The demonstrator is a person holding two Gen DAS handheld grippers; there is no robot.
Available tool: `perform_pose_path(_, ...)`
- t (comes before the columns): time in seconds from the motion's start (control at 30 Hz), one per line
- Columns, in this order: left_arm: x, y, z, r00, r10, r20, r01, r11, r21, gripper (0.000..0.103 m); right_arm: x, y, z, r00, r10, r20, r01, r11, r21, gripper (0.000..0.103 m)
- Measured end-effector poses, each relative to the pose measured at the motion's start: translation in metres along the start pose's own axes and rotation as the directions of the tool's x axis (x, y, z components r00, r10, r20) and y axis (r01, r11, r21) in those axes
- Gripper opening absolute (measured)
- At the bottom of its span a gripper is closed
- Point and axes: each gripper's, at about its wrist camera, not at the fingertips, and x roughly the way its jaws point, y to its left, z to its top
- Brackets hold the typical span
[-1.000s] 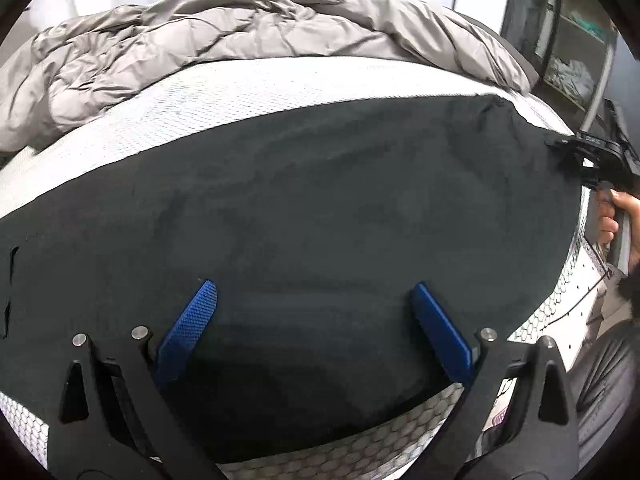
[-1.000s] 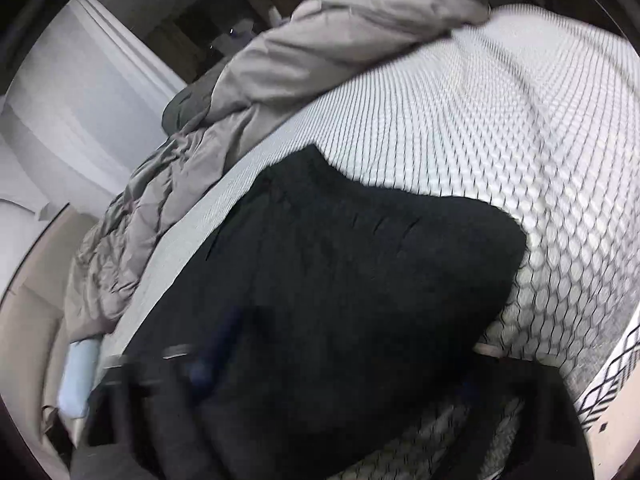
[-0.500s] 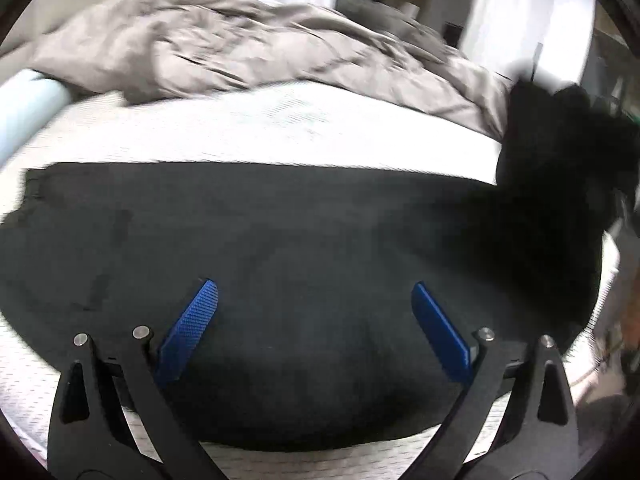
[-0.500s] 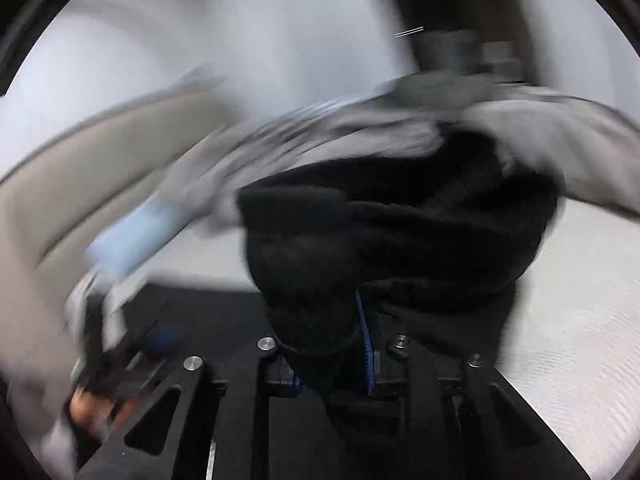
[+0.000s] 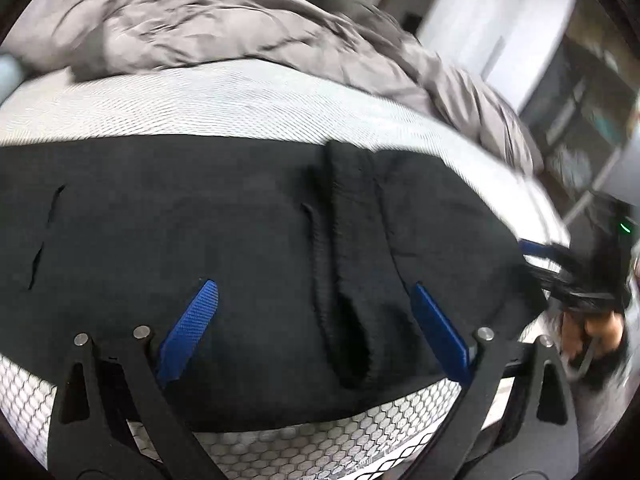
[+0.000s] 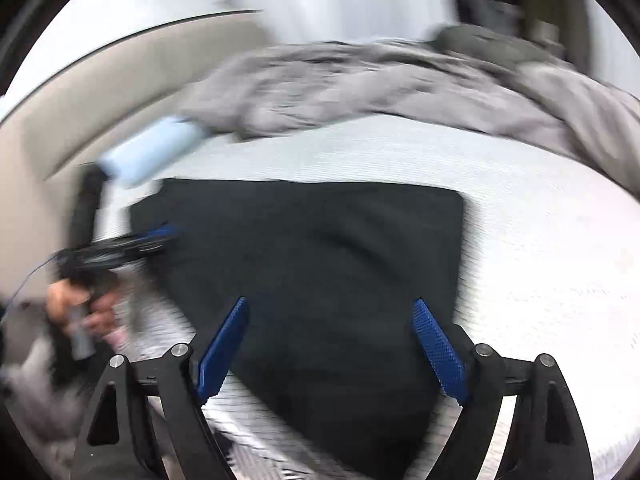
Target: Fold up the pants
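black pants [image 5: 248, 248] on white mattress [image 5: 224, 104], grey duvet [image 5: 208, 28]

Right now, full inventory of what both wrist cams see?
pants: 1, black, flat on the mattress, one end folded over onto the rest
mattress: 1, white, hex-patterned side, under the pants
duvet: 1, grey, crumpled along the far edge of the mattress
pillow: 1, light blue, far left by the beige headboard
shelves: blurred, far right
left tongs: 1, black with blue pads, open over the pants
right tongs: 1, same, open over the pants
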Motion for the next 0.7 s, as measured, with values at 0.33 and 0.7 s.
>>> perform_pose_path(0.33, 0.020, 0.005, 0.014, 0.987, -0.151, -0.063, 0.148, 0.988, -0.052, 0.093, 0.009, -0.040, -0.012, 0.997, 0.051, -0.053, -0.046, 0.995, 0.088, 0.086)
perform_pose_path(0.7, 0.089, 0.020, 0.046, 0.926, -0.331, -0.180, 0.272, 0.919, -0.286, 0.065, 0.038, -0.067, -0.012, 0.986, 0.163, -0.020, -0.154, 0.962, 0.227, 0.086)
